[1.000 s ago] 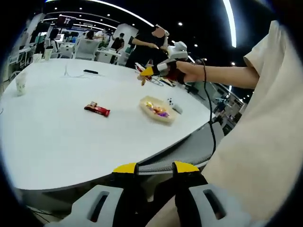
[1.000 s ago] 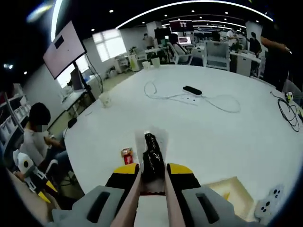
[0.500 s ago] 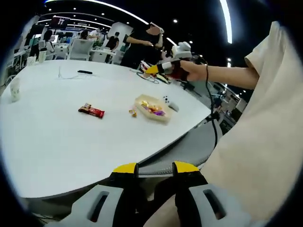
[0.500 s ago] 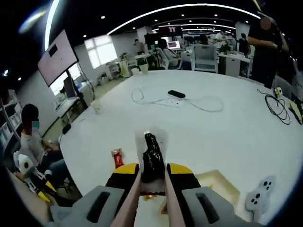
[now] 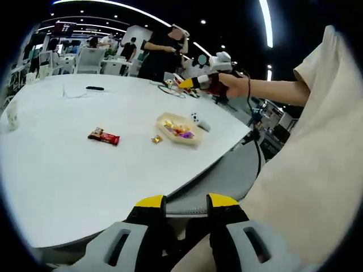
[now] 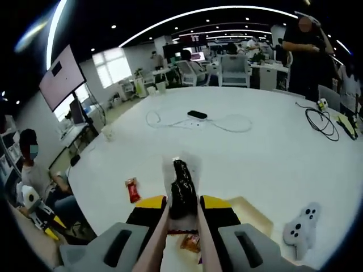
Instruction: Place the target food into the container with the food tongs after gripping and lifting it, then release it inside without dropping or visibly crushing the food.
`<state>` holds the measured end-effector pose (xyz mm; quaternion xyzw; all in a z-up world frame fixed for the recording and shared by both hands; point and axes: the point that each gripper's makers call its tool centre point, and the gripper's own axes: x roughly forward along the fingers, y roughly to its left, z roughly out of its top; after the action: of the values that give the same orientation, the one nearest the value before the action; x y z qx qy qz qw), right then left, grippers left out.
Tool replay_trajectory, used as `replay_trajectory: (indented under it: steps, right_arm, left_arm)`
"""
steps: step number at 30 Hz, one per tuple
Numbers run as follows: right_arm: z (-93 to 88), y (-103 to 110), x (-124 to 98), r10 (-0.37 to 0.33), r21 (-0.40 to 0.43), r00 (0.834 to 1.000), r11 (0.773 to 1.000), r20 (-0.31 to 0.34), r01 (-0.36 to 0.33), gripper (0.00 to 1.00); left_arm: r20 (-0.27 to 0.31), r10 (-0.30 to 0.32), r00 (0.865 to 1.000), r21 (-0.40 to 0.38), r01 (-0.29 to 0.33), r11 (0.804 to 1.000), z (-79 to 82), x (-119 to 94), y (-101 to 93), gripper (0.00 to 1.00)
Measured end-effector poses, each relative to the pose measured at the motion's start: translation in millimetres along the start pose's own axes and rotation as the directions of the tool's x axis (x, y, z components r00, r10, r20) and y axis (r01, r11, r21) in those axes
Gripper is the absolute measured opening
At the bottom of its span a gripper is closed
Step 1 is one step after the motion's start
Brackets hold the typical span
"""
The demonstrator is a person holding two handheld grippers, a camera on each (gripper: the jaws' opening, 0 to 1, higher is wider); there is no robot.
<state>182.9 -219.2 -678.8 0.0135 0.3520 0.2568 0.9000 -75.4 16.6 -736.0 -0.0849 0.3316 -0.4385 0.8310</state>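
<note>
Gripping tongs [image 6: 181, 187] between right fingers [image 6: 211, 205], container [image 6: 249, 211] just below, left fingers [image 5: 150, 202] narrowly apart, empty.

White table [image 5: 68, 170]; red snack bar [image 5: 104, 136]; tan tray [image 5: 168, 118] (sweets [image 5: 180, 130] seemingly multicoloured); black tongs [image 6: 182, 190].

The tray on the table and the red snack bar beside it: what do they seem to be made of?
The tray looks like pale wood or bamboo, matte, with a beige tone and a raised rim; it could also be moulded fibre. The red snack bar seems wrapped in glossy plastic or foil film, judging by its bright red printed surface and crimped ends.
</note>
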Motion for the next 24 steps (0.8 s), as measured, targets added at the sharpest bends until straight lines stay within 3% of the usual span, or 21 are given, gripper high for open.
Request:
replay_trajectory:
  steps: [24]
  right_arm:
    - [-19.6, -22, -8, -0.016, 0.053, 1.000, 0.998, -0.003, 0.016, 0.22]
  left_arm:
    - [-0.016, 0.010, 1.000, 0.019, -0.009, 1.000, 7.4, 6, -5.6, 0.27]
